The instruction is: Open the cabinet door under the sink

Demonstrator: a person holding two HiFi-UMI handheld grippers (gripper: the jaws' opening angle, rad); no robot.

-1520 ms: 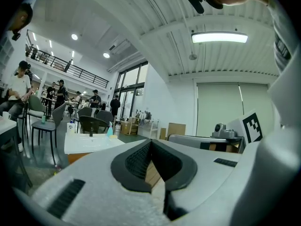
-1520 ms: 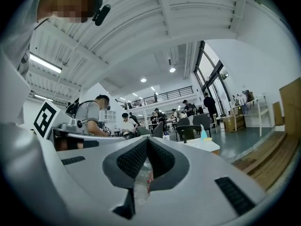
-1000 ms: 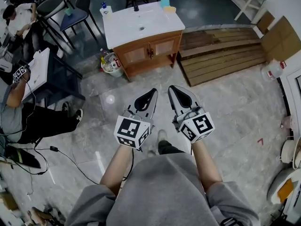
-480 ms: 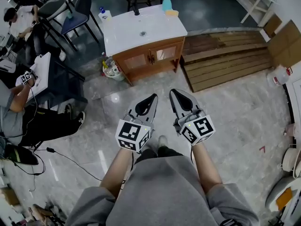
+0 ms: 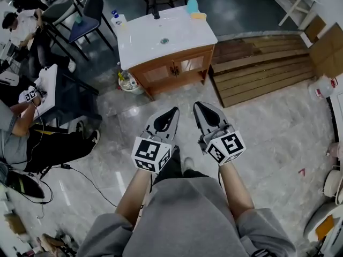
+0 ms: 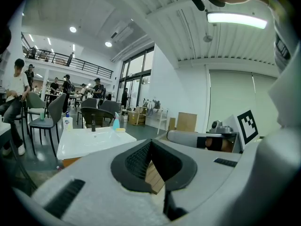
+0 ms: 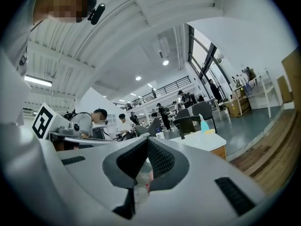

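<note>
Only the gripper views show the hall overhead: a white ribbed ceiling (image 6: 155,13) and a railed balcony (image 6: 66,59). The head view alone shows the grey marble floor (image 5: 268,127), stacked wooden planks (image 5: 257,63) and, well ahead, the sink cabinet (image 5: 171,71). Its two doors (image 5: 161,73) are shut under a white tabletop (image 5: 144,36). The left gripper (image 5: 174,110) and right gripper (image 5: 197,105) hover side by side over the floor, each one's fingers (image 6: 136,161) closed together on nothing. A blue bottle (image 5: 191,1) stands at the tabletop's rear.
</note>
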